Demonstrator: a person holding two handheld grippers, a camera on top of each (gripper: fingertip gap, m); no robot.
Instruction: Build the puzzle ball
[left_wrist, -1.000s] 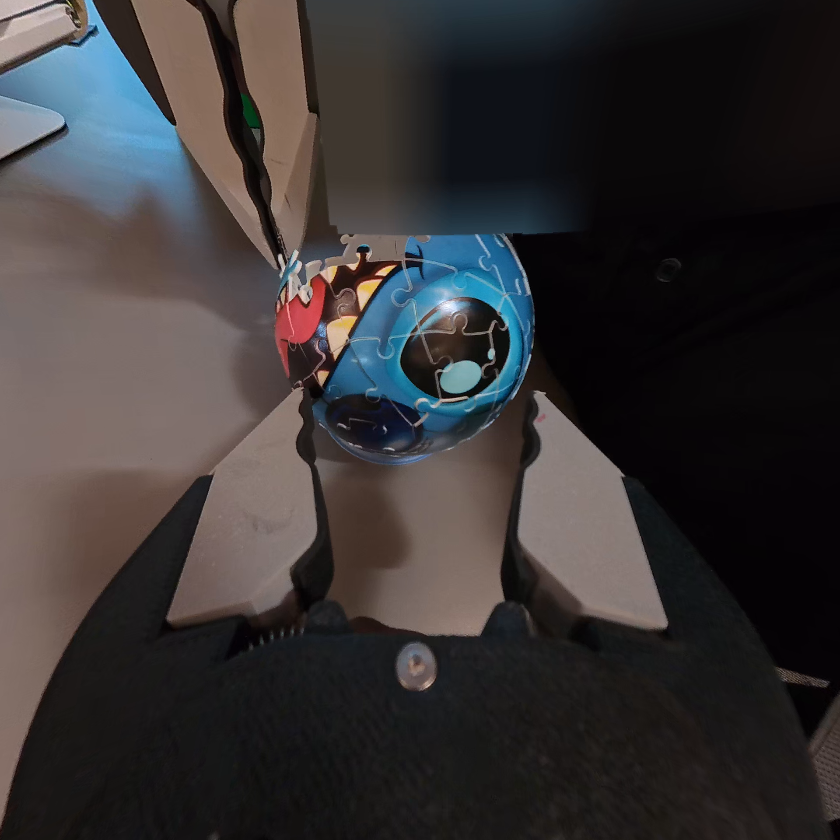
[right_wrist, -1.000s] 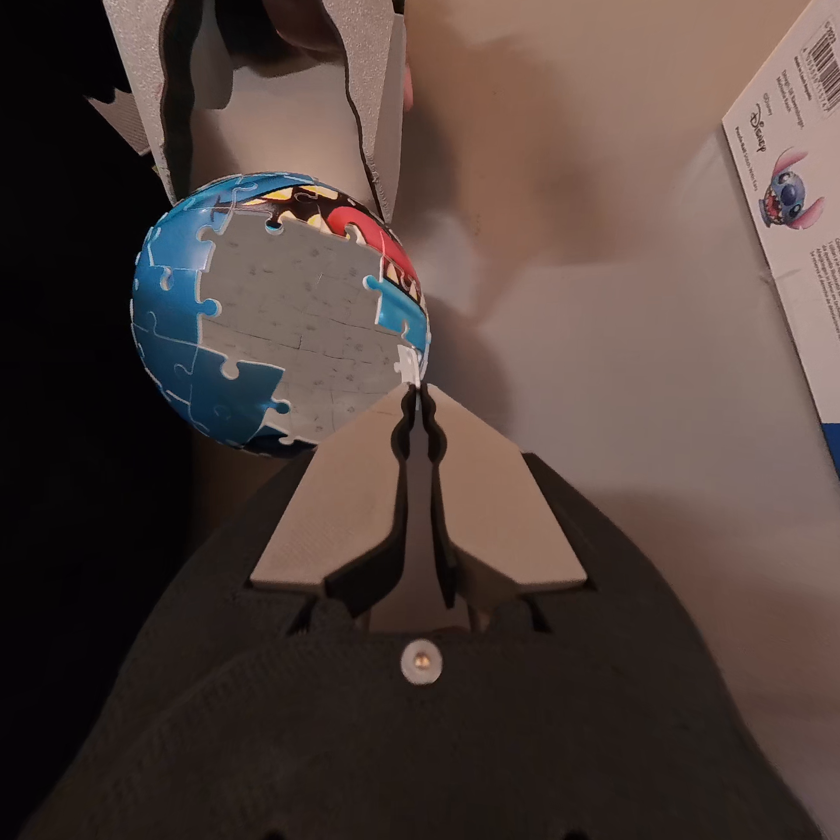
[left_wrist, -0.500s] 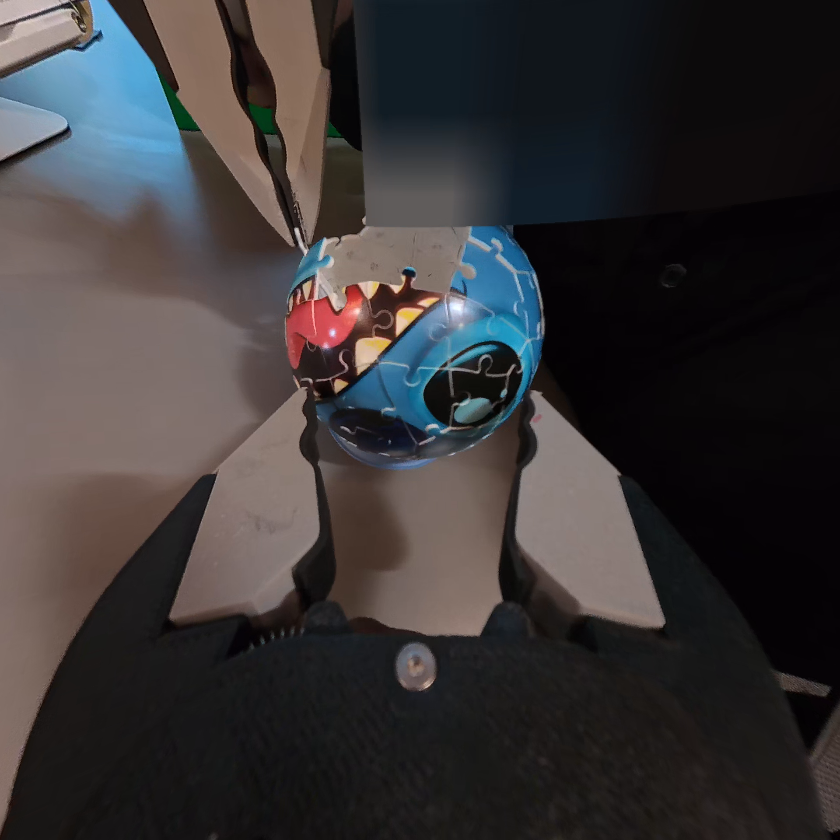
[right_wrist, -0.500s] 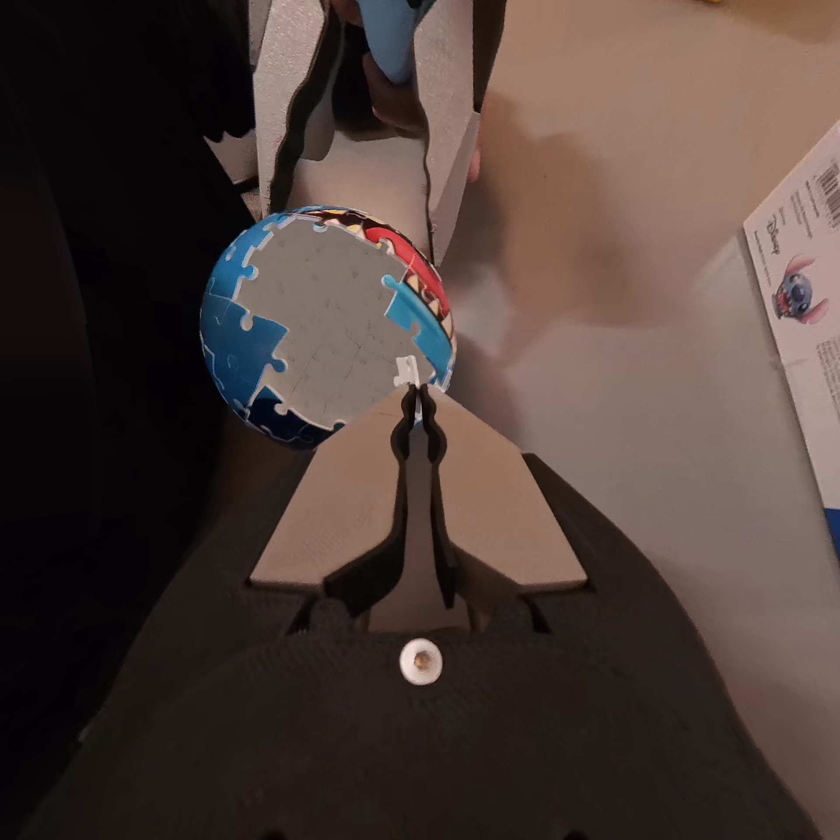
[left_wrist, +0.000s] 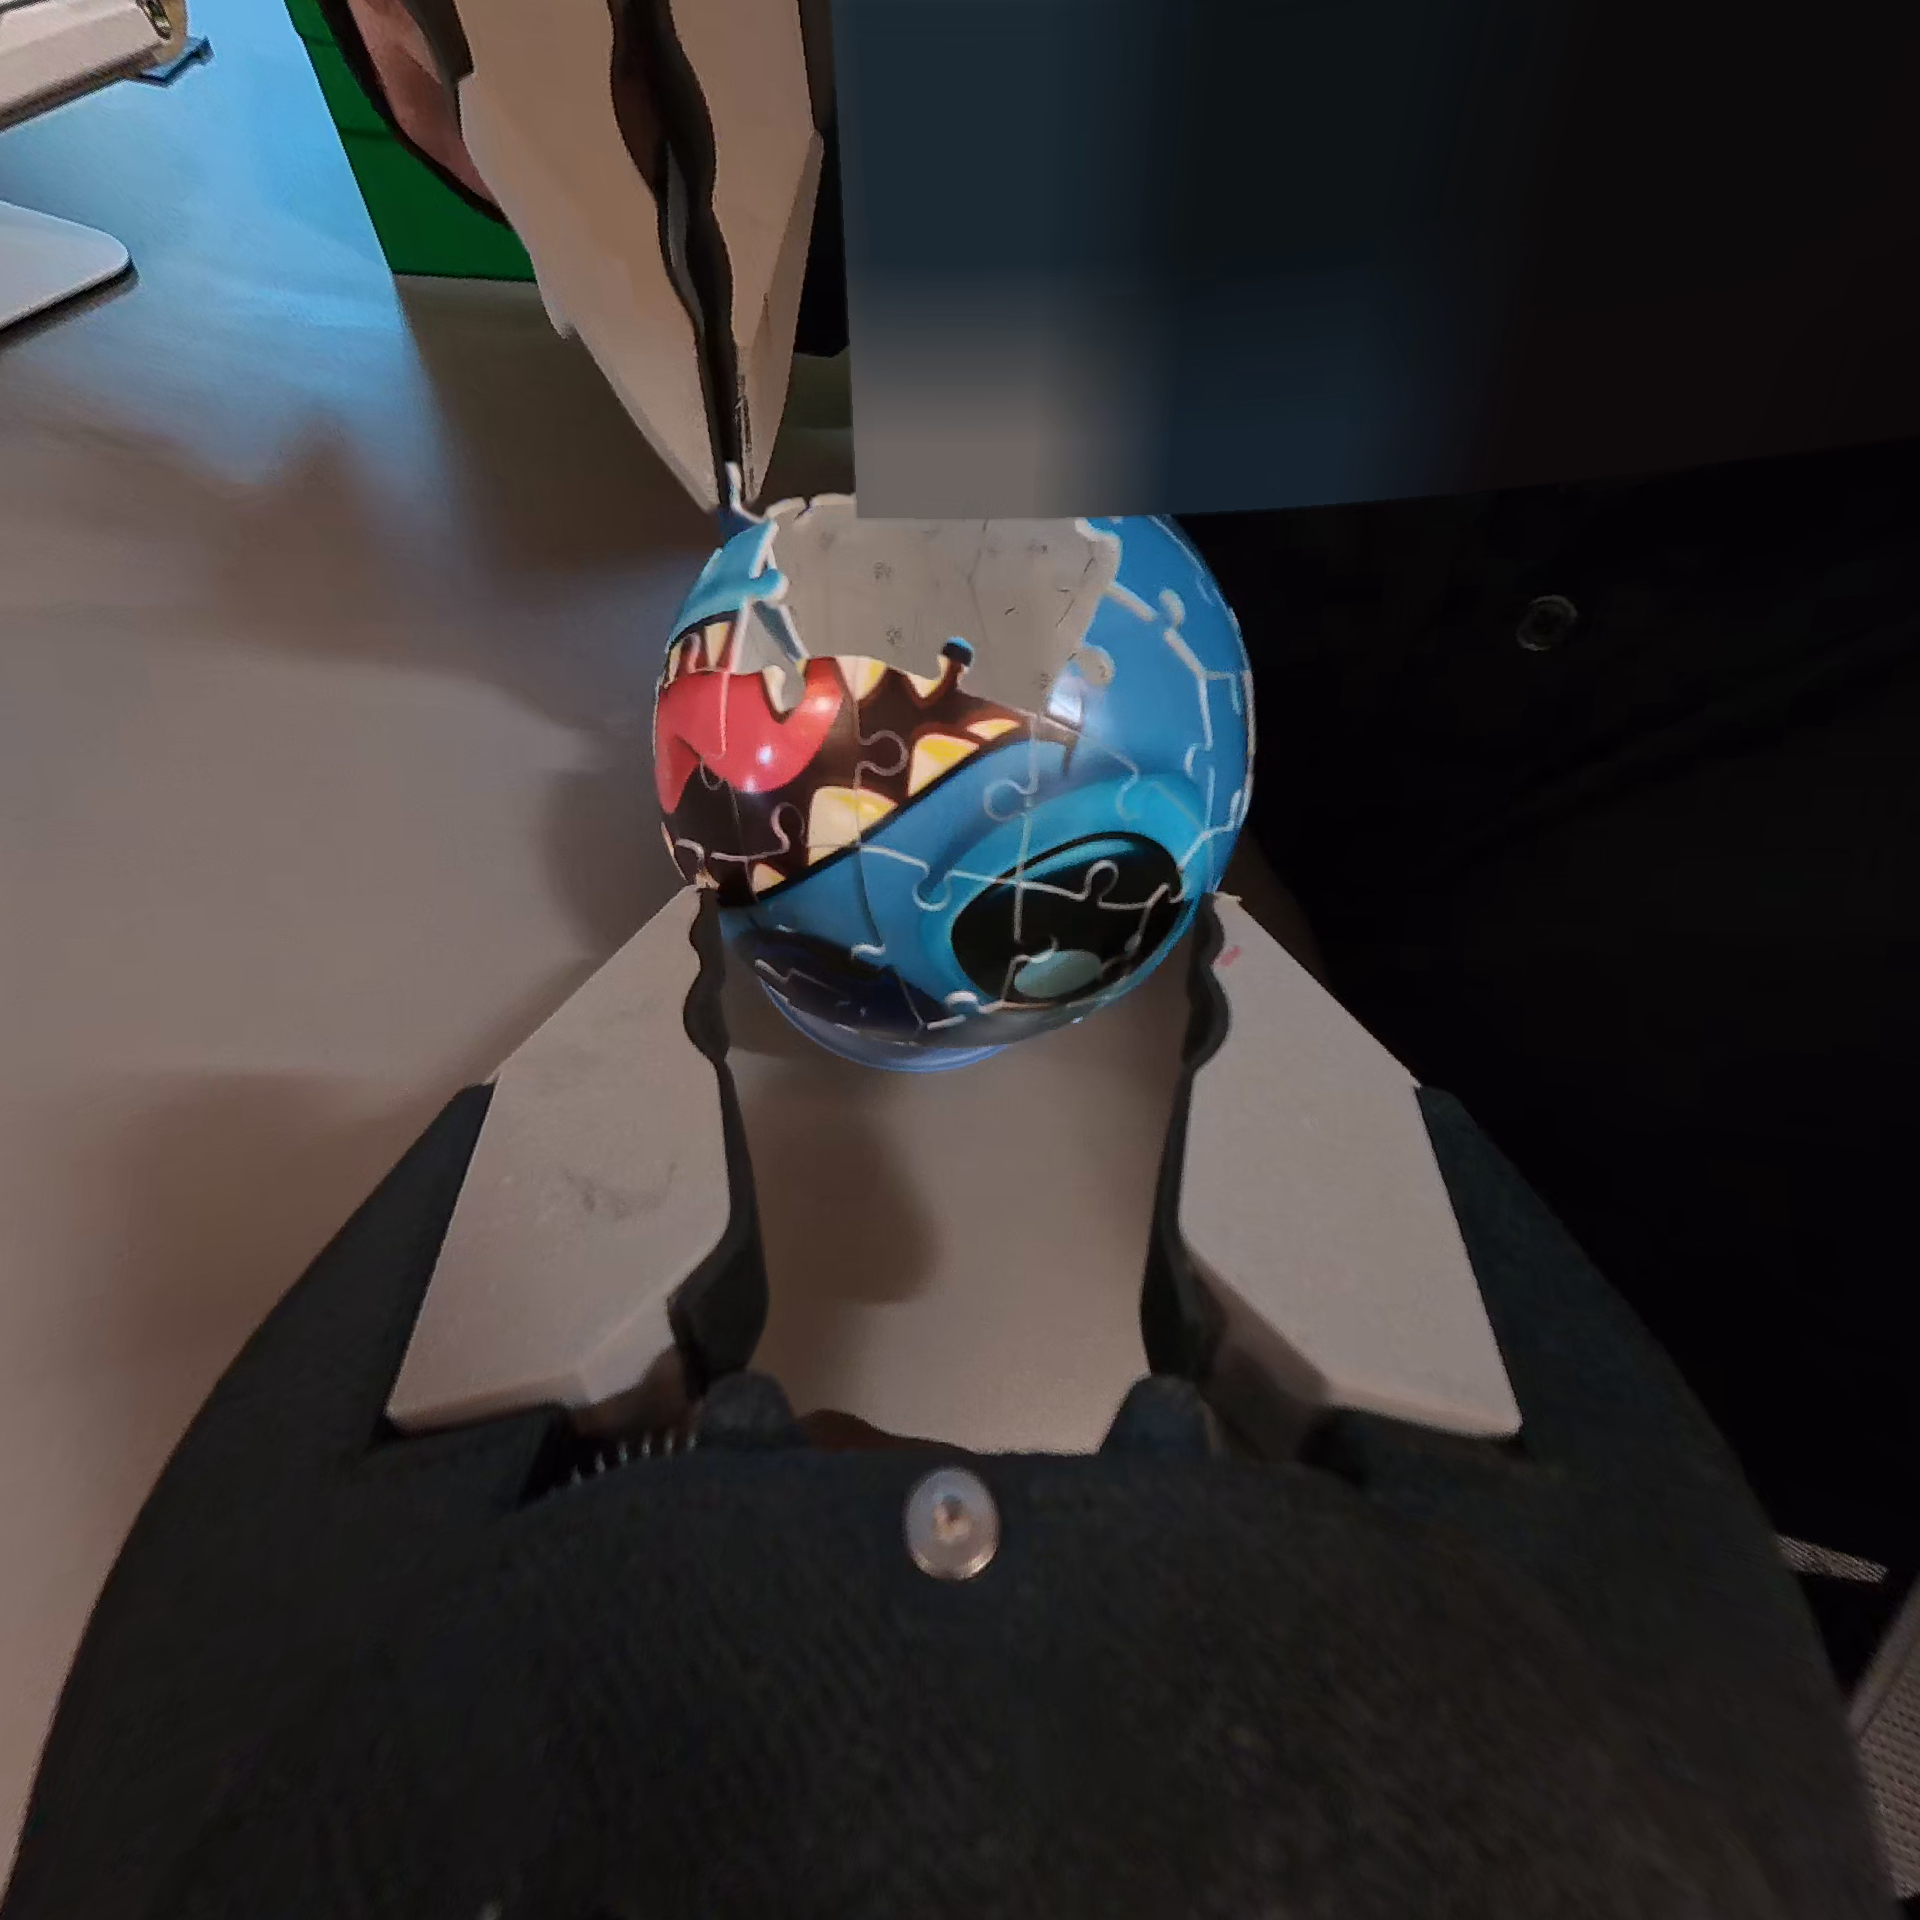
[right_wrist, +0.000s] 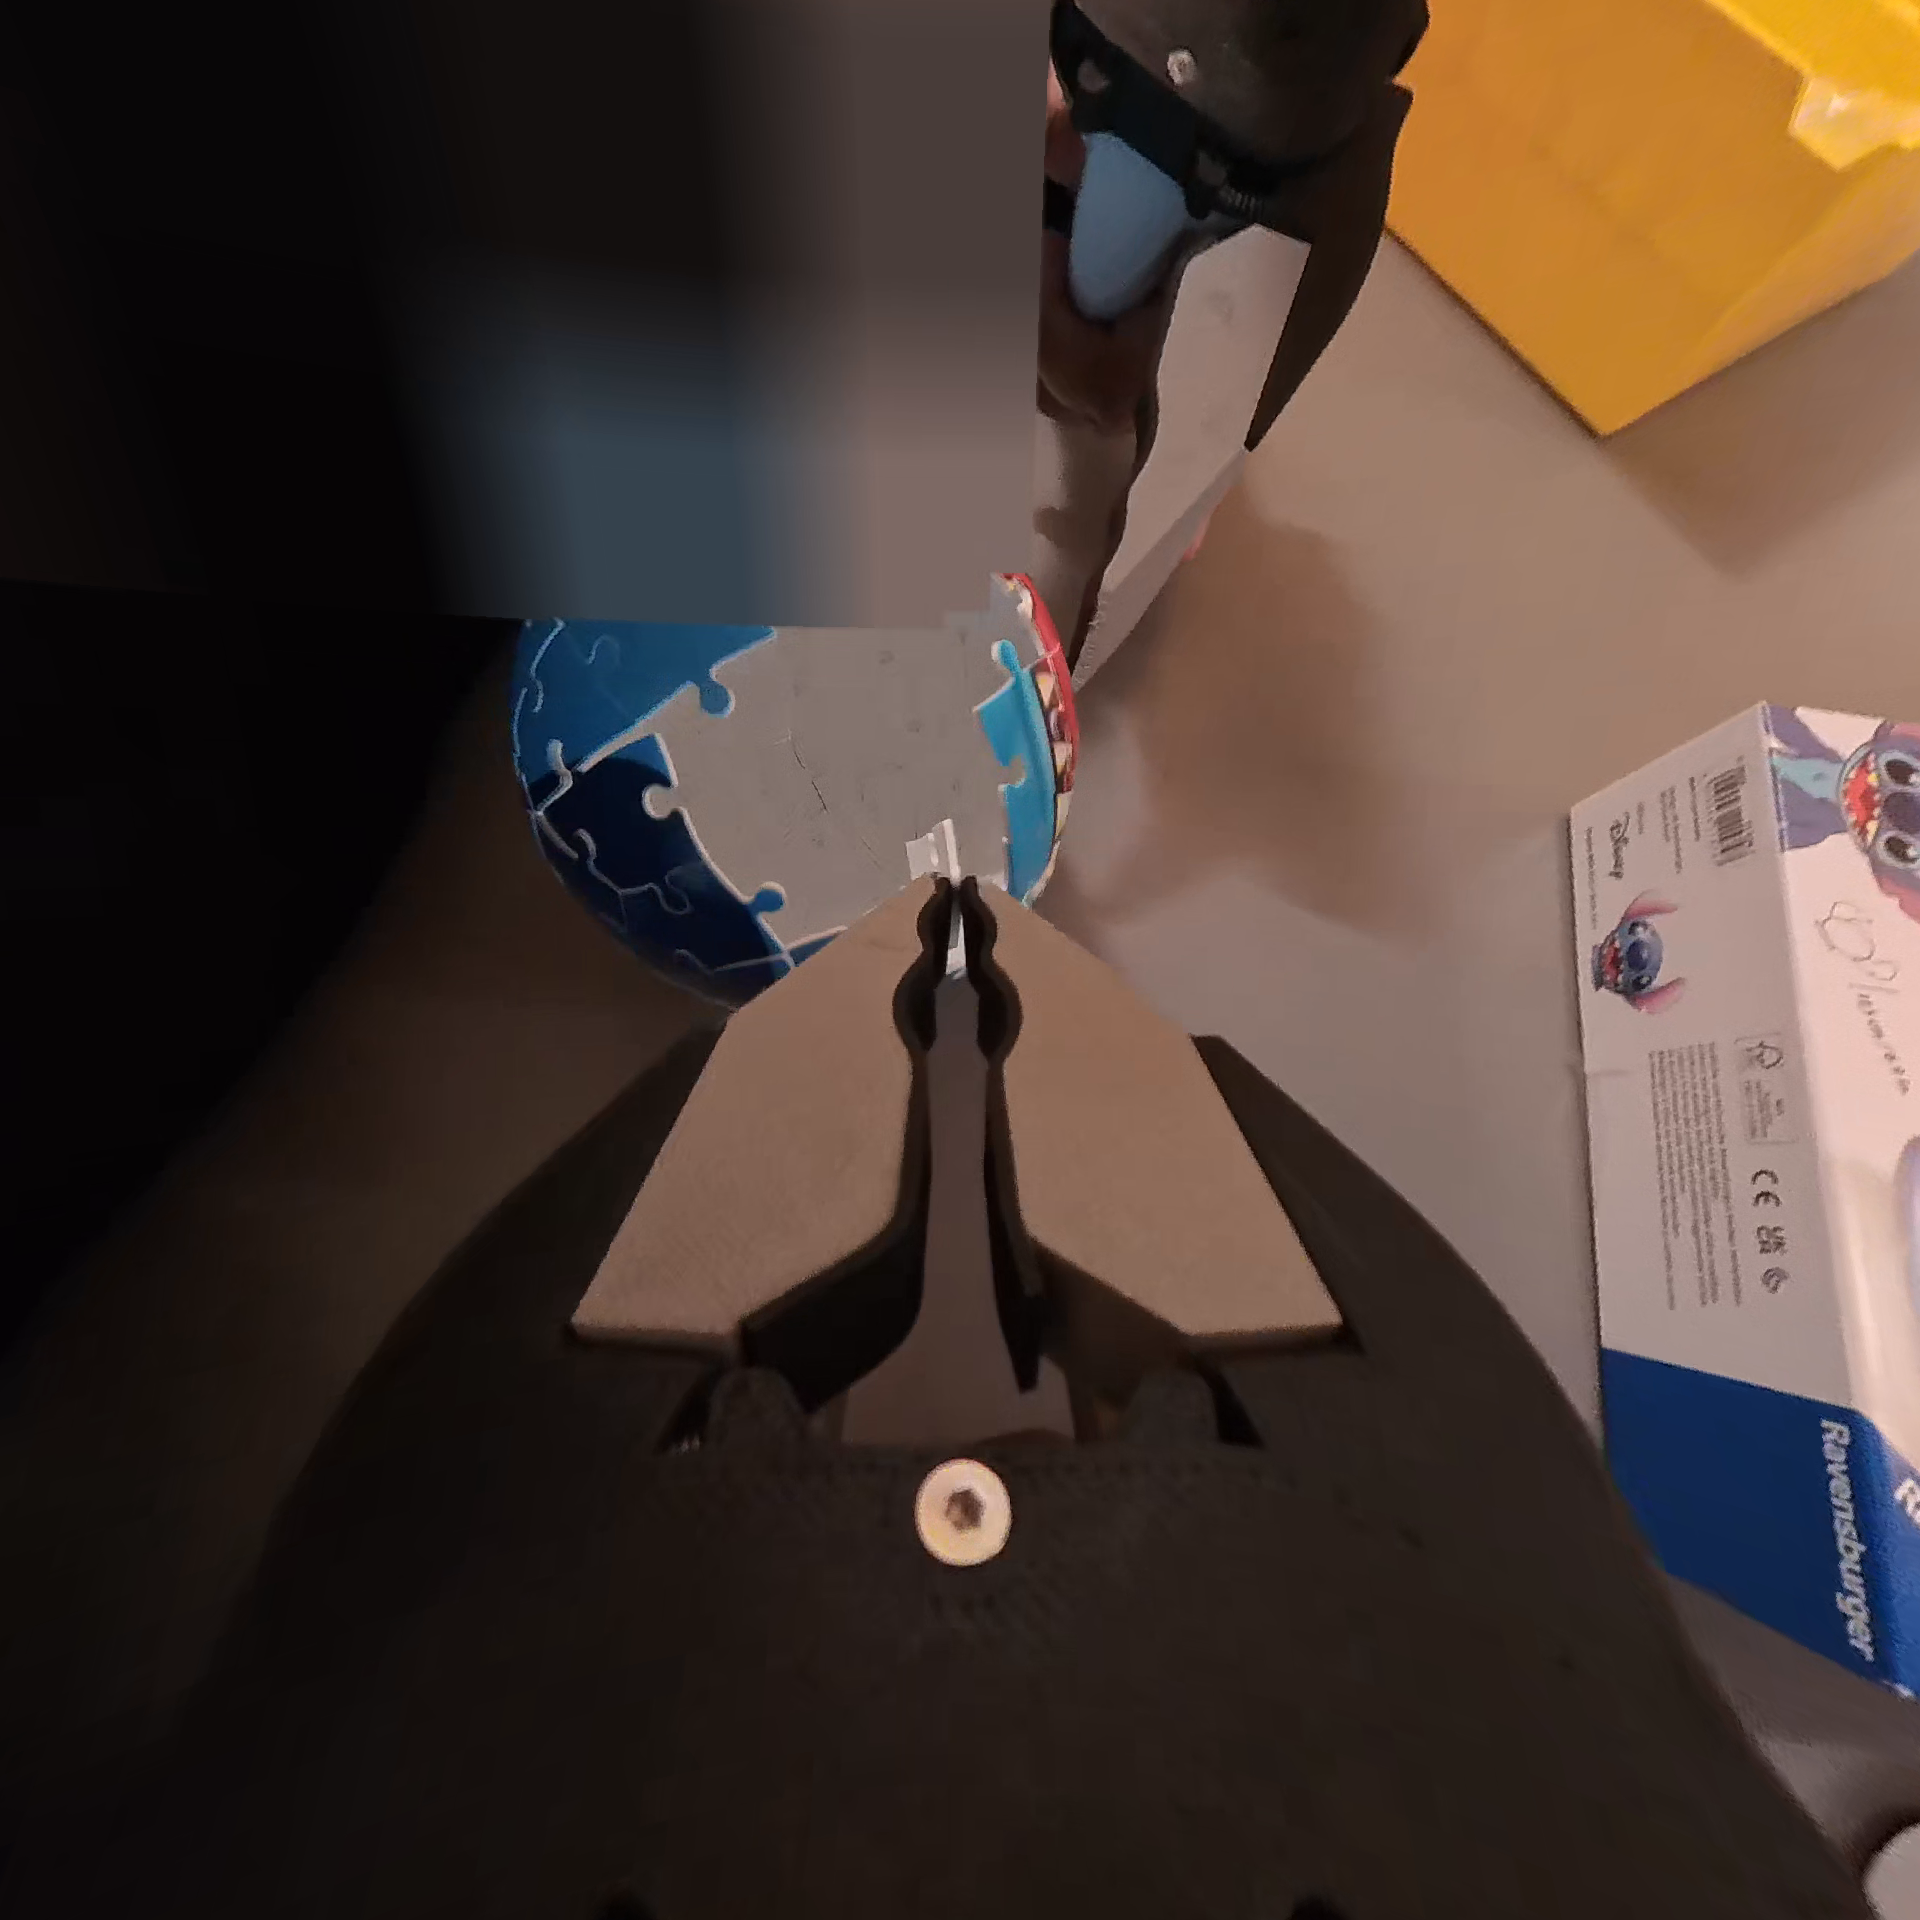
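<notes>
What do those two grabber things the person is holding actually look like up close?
Both match. The left gripper and right gripper each have two pale grey, wedge-shaped fingers lined with wavy black pads, set in a dark, textured body with one silver screw in the middle. A light blue handle shows on the left one.

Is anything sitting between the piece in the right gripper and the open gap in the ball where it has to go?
Nothing visible blocks it. The right gripper pinches the puzzle piece right at the rim of the puzzle ball, with the grey gap open. The left gripper holds the ball's sides, clear of the gap.
</notes>
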